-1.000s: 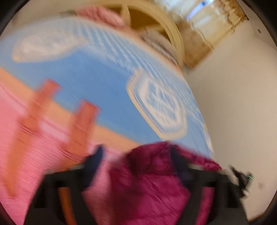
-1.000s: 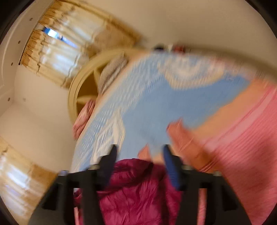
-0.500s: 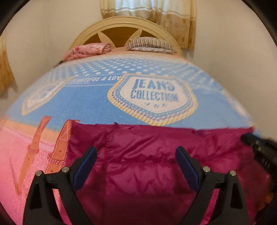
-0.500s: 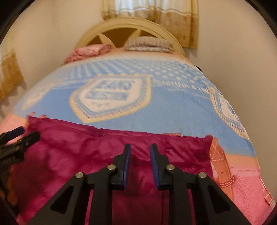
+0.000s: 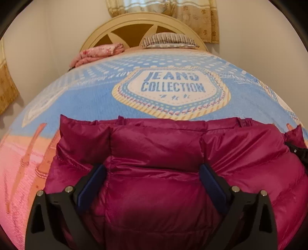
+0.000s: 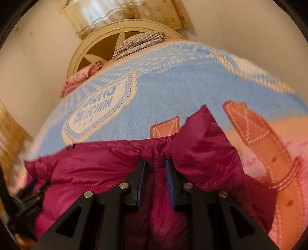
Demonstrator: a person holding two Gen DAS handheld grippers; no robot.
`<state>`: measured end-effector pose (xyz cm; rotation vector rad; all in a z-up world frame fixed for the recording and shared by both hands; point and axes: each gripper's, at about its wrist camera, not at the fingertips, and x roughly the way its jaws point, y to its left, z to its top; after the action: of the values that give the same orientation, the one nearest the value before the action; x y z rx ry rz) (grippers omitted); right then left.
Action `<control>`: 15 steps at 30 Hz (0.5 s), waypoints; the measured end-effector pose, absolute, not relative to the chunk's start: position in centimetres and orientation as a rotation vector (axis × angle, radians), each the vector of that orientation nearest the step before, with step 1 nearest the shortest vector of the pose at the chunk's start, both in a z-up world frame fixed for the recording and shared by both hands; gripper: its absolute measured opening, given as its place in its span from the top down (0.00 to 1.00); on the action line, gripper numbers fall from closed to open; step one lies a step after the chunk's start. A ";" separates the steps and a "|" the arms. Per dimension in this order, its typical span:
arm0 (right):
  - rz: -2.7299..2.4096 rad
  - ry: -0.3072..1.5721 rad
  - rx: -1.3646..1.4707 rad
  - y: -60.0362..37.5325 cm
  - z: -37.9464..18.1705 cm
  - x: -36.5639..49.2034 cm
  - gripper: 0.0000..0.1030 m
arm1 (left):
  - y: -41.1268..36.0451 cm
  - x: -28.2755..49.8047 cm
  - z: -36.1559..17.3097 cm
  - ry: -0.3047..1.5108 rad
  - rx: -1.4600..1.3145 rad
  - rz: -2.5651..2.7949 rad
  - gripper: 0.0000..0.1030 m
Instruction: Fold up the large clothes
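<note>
A magenta puffer jacket (image 5: 154, 146) lies spread on the near part of the bed's blue and pink blanket (image 5: 96, 100). My left gripper (image 5: 152, 173) is low over the jacket. Its jaws are opening wide, with a puffy panel bulging between them. In the right wrist view the jacket (image 6: 96, 163) fills the lower frame. My right gripper (image 6: 155, 167) is closing, its jaws narrow with a gathered fold of jacket pinched between them. Beside that fold a jacket corner (image 6: 202, 123) stands up. Each gripper shows at the edge of the other's view, the right gripper (image 5: 298, 152) and the left gripper (image 6: 32, 188).
A cream headboard (image 5: 134, 25) stands at the far end of the bed. Against it lie a striped pillow (image 5: 169, 39) and a folded pink cloth (image 5: 96, 53). Curtains (image 5: 173, 11) hang behind it. Walls close in on both sides of the bed.
Both grippers came down close onto the jacket. The right jaws narrowed from half open to a pinch on a fold, and the left jaws spread a little wider.
</note>
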<state>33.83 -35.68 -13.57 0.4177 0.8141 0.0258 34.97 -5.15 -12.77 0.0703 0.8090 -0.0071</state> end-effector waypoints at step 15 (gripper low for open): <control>-0.153 0.843 0.375 -38.5 -13.3 31.4 0.86 | -5.6 35.5 -13.6 0.847 0.100 0.006 0.00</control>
<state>31.38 -38.52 -13.34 0.3749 0.8428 -0.1533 35.47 -5.64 -13.60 0.1005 0.8475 0.0062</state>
